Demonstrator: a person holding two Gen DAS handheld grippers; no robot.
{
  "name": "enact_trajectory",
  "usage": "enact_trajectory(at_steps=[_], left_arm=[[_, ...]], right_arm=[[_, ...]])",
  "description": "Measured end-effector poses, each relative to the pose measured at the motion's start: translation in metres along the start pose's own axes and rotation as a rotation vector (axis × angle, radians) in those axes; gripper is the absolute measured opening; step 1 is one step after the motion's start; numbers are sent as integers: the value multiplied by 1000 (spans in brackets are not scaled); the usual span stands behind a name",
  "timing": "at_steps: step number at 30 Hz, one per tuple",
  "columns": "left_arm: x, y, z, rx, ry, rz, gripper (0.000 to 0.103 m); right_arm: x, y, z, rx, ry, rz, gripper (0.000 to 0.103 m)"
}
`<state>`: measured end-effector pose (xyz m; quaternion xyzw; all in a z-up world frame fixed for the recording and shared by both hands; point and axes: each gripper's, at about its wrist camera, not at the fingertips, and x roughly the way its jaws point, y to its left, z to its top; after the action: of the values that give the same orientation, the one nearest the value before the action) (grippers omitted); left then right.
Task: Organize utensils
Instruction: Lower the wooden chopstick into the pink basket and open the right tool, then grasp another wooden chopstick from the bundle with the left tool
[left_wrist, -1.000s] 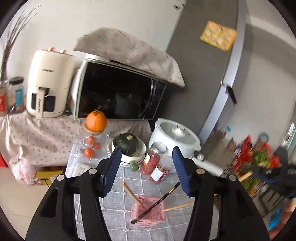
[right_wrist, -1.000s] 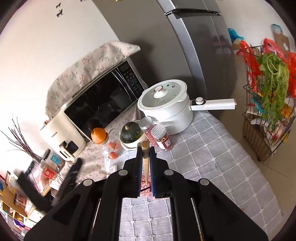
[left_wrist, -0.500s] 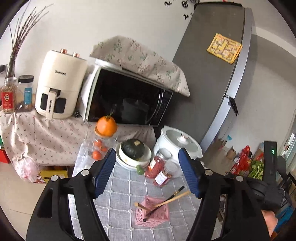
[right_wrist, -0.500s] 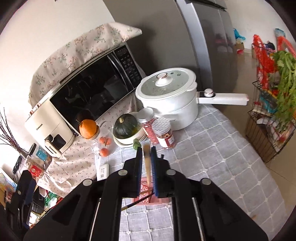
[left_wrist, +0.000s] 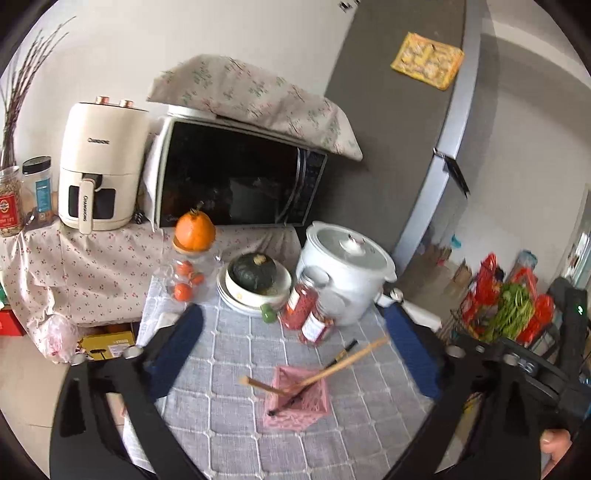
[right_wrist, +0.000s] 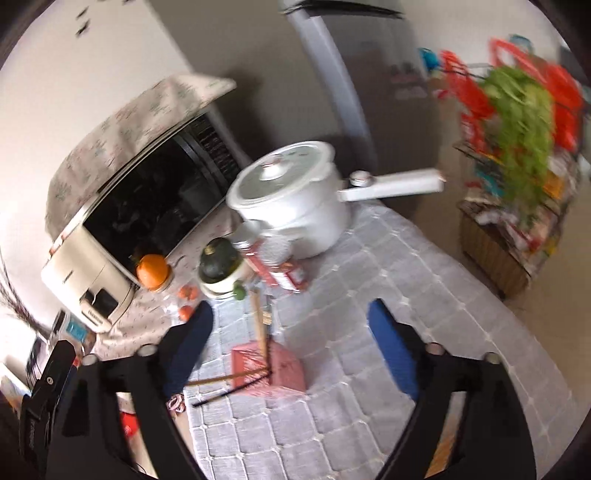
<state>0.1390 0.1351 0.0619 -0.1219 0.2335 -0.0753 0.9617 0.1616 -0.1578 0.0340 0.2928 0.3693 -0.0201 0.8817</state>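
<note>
The worktop (left_wrist: 236, 424), under a grey quilted cloth, carries the whole job; at its back stand a white pot (left_wrist: 343, 273), a bowl with a dark squash (left_wrist: 255, 275) and 2 red-filled jars (left_wrist: 308, 314). Nearer the front sits the pink basket (left_wrist: 295, 398), the place the utensils go. 3 sticks lean in it: 2 wooden chopsticks (left_wrist: 351, 363) and 1 black chopstick (left_wrist: 314, 384), all tilted with their ends over the rim.

The right gripper (right_wrist: 290, 321) hangs above the basket with its jaws wide apart; they have just been opening, and nothing lies between them now, the upright wooden stick in its view standing free in the basket. The left gripper (left_wrist: 291, 326) has also just been opening, its jaws spread fully with nothing clamped.

So the step in hand looks like a release just finished. No loose utensil shows on the cloth, so the task seems close to done. The next move calls for lifting both grippers clear without knocking the leaning sticks or tipping the light basket.
</note>
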Motion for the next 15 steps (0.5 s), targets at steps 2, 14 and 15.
enact_trajectory(at_steps=[2, 14, 15], left_arm=[[12, -14, -8, 54, 75, -11, 96], [98, -142, -172, 594, 647, -214, 96], [103, -151, -185, 624, 670, -217, 96]], right_arm=[[-5, -28, -8, 23, 15, -40, 96], [-3, -214, -38, 442, 159, -185, 96], [-1, -219, -38, 458, 187, -167, 96]])
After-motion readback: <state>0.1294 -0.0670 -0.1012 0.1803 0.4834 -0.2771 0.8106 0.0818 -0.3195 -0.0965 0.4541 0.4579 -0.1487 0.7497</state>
